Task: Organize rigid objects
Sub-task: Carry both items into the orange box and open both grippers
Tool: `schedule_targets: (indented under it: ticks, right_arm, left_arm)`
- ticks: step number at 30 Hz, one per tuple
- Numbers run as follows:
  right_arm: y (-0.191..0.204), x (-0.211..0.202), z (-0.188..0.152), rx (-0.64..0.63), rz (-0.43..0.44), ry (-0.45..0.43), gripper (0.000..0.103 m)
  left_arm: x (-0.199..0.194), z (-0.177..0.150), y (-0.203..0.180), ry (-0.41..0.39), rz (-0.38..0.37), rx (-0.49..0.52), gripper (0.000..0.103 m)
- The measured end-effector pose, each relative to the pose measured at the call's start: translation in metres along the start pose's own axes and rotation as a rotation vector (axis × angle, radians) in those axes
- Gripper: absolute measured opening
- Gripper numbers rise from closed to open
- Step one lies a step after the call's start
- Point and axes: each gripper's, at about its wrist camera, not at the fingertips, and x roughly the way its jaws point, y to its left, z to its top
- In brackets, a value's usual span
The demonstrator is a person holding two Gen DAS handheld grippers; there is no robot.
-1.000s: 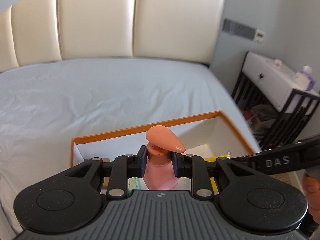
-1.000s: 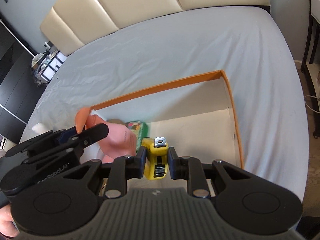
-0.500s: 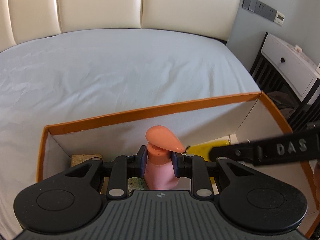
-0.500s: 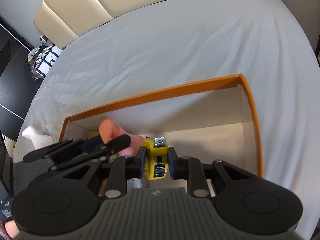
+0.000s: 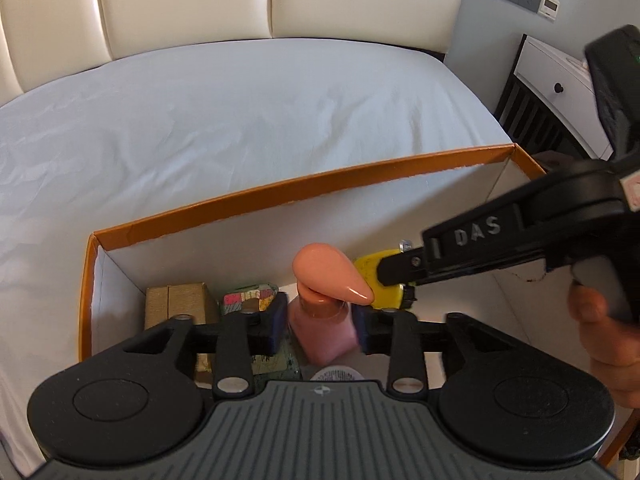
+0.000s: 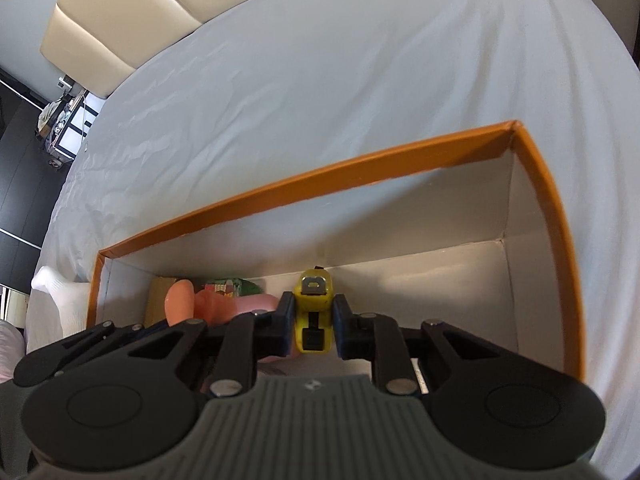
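My left gripper (image 5: 321, 326) is shut on a pink pump bottle (image 5: 322, 332) with a peach pump head, held low inside the orange-rimmed box (image 5: 280, 194). My right gripper (image 6: 313, 320) is shut on a yellow tape measure (image 6: 313, 310), also down inside the box (image 6: 360, 164), just right of the bottle (image 6: 256, 306). In the left wrist view the right gripper (image 5: 400, 280) reaches in from the right, with the tape measure (image 5: 370, 270) behind the pump head.
A tan block (image 5: 176, 304) and a colourful patterned packet (image 5: 250, 298) lie in the box's left end. The box sits on a grey bed (image 5: 240, 120) with a cream headboard (image 5: 192, 4). A white sock (image 6: 52, 286) lies left of the box. A nightstand (image 5: 560, 84) stands right.
Both grippers have moved down and forward into the box with their objects. The right gripper with the tape measure has come closer beside the bottle.
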Motion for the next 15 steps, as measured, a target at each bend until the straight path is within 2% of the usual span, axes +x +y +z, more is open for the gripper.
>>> schedule_targets:
  ticks: [1,7,12,13,15]
  right_arm:
    - [-0.001,0.002,0.0,0.005,0.003,0.002,0.018]
    - [-0.007,0.006,0.002,-0.003,0.001,-0.007,0.019]
    - [0.0,0.005,-0.002,-0.052,-0.095,-0.045,0.02]
    - [0.001,0.006,-0.001,-0.056,-0.12,-0.04,0.017]
    - [-0.001,0.015,-0.003,-0.054,-0.168,0.008,0.017]
  left_arm:
    - [-0.002,-0.001,0.0,-0.001,-0.007,-0.001,0.056]
    - [-0.016,-0.008,-0.005,-0.019,0.002,0.009,0.061]
    - [-0.026,-0.014,-0.012,-0.023,0.021,0.027,0.062]
    - [-0.028,-0.014,-0.013,-0.025,0.024,0.028,0.062]
    - [-0.034,-0.015,-0.013,-0.026,0.043,0.024,0.063]
